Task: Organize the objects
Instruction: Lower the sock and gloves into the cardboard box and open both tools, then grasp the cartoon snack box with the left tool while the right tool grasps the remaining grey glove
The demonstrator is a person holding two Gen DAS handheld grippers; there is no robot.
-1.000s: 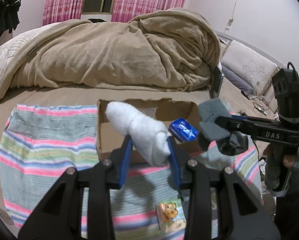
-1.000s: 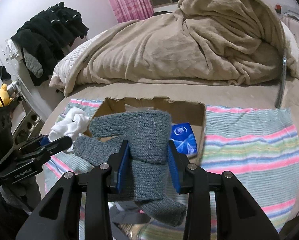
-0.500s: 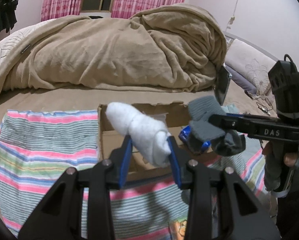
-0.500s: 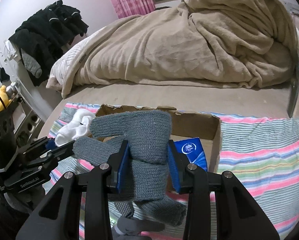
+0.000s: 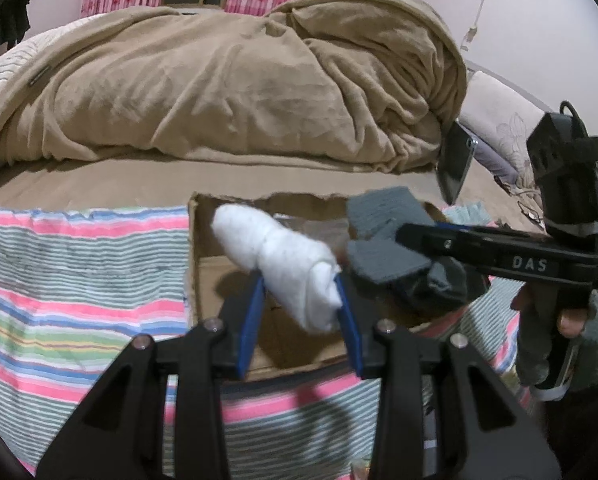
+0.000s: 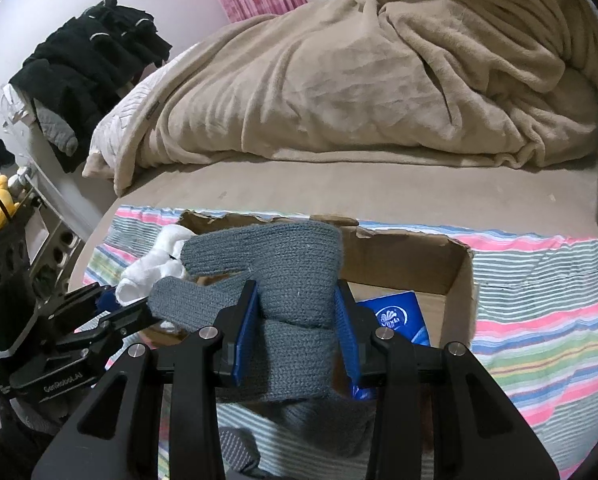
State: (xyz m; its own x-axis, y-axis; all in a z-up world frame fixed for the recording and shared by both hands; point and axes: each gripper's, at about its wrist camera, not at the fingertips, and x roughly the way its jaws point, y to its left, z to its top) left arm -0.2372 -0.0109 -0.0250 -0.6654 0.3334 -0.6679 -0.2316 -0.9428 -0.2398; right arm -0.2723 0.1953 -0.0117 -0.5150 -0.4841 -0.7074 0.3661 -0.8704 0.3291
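Observation:
My left gripper (image 5: 299, 304) is shut on a rolled white sock (image 5: 279, 264), held over the open cardboard box (image 5: 235, 224). My right gripper (image 6: 295, 320) is shut on a folded grey knitted sock (image 6: 291, 280), also above the cardboard box (image 6: 419, 268). A blue tissue pack (image 6: 399, 316) lies inside the box at its right side. In the left wrist view the right gripper (image 5: 403, 236) comes in from the right with the grey sock (image 5: 383, 236) close beside the white one. In the right wrist view the left gripper (image 6: 111, 300) shows at the left, holding the white sock (image 6: 155, 264).
The box rests on a striped cloth (image 5: 79, 280) spread on the bed. A bunched tan blanket (image 5: 239, 88) fills the far side. A pillow (image 5: 499, 128) and a dark flat object (image 5: 455, 160) lie at right. Black clothes (image 6: 91, 56) and shelves stand at left.
Both grippers have moved forward and down toward the box with their socks. The box looks bigger and closer, and the small printed packet on the cloth has left the left wrist view.

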